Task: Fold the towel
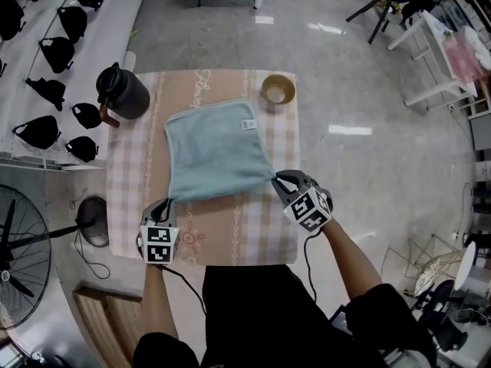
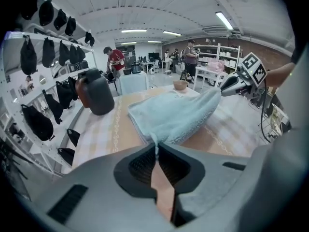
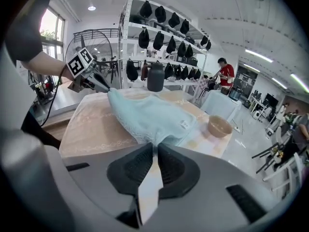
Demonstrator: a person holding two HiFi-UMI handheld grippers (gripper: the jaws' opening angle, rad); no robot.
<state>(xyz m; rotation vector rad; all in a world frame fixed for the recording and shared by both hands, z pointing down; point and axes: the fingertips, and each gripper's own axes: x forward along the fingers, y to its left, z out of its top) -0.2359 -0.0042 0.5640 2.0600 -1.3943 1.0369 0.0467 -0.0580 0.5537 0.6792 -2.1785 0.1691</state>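
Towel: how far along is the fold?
Done: left tool and right tool are each shut on a near corner of the towel. In hand: that near edge is raised off the tablecloth. Left: carry it over to the far edge by the label and lay it down.

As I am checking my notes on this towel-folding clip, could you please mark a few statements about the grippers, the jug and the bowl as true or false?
1. The left gripper is shut on a near corner of the towel. True.
2. The right gripper is open and empty. False: it is shut on the towel's other near corner.
3. The dark jug stands on the towel. False: it stands on the tablecloth, beside the towel.
4. The bowl stands near the towel's far right corner. True.
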